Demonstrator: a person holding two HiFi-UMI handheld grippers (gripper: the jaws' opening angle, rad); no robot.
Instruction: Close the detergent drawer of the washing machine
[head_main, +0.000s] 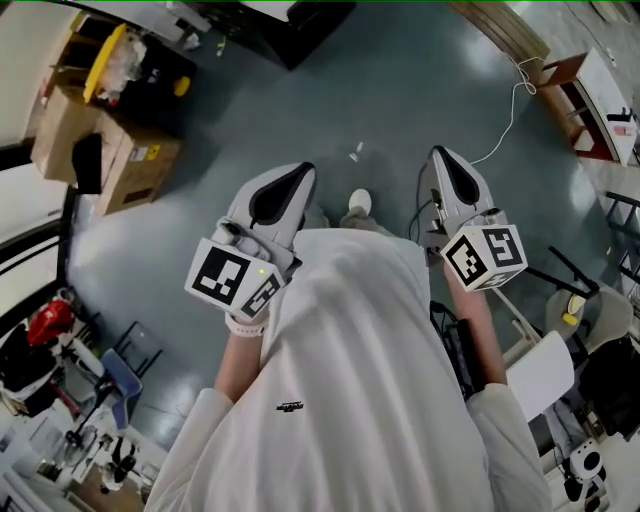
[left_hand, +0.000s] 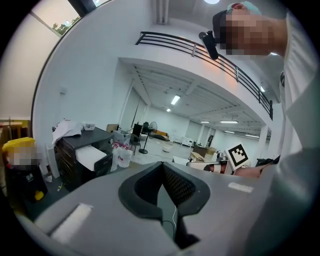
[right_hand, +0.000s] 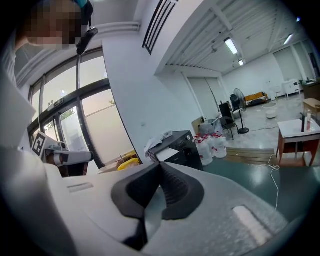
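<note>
A black washing machine stands across the floor, with a white detergent drawer sticking out of its front. In the right gripper view the machine and its protruding drawer are also far off. From the head view only its dark body shows at the top edge. My left gripper and right gripper are held close to my chest, well away from the machine. The left gripper is shut with nothing in it. The right gripper is also shut and holds nothing.
Cardboard boxes with a yellow item stand at the left. A white cable runs over the grey floor to a small wooden table. White jugs sit beside the machine. My shoe is below the grippers.
</note>
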